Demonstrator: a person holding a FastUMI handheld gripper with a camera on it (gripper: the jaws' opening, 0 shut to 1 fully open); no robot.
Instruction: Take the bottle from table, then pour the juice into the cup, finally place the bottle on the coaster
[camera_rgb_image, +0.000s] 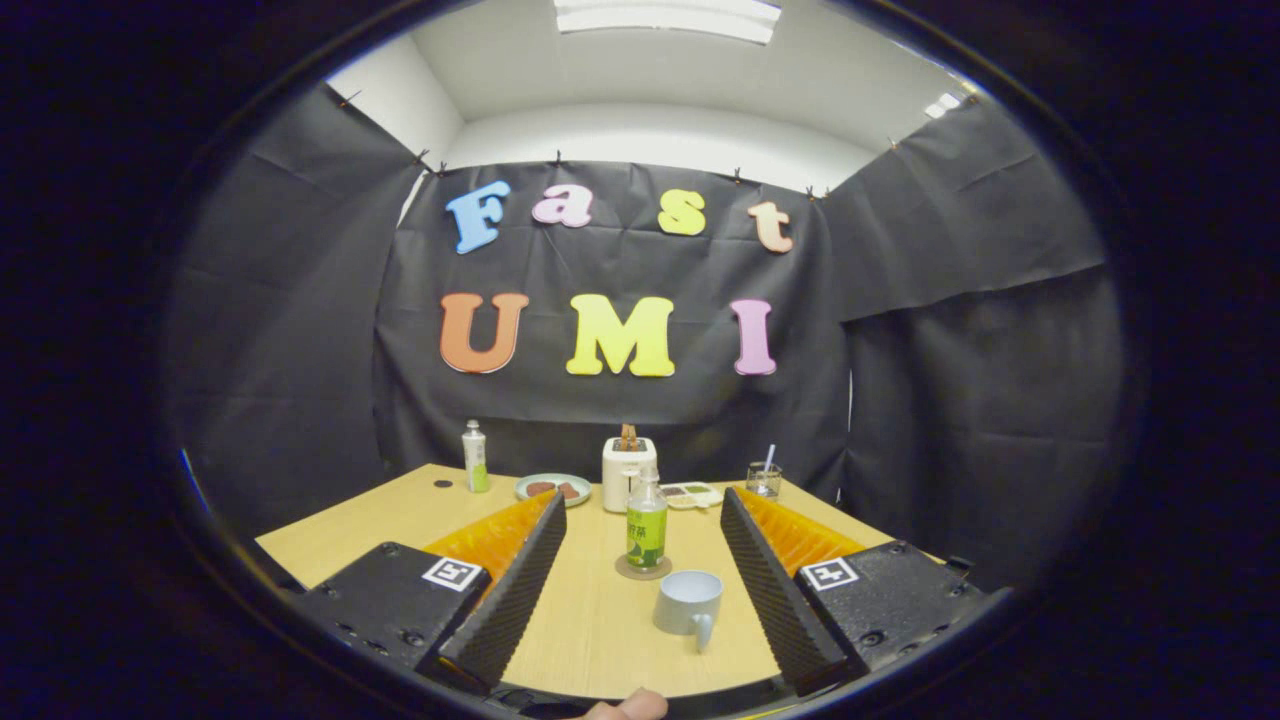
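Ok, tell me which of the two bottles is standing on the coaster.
The green-labelled bottle between the open tool's fingers, behind the cup. The other bottle stands on bare table far back.

Camera rides the spread, empty tongs (643, 520), facing the booth's wall across the table (400, 515).

Readable text: none that I can make out.

Bottle (646, 525), just ahead between my fingers (520, 580): green label with print on it, characters too small to tell.

Far bottle (474, 457), at the table's back edge near the wall: a green band low on the body, any print on it too small to tell.

Left marker (452, 573) and right marker (829, 574): one square black-and-white coded tag on the block behind each finger. Pattern only, no letters or numbers legible.

My gripper (642, 500): fingers spread wide apart, touching nothing.
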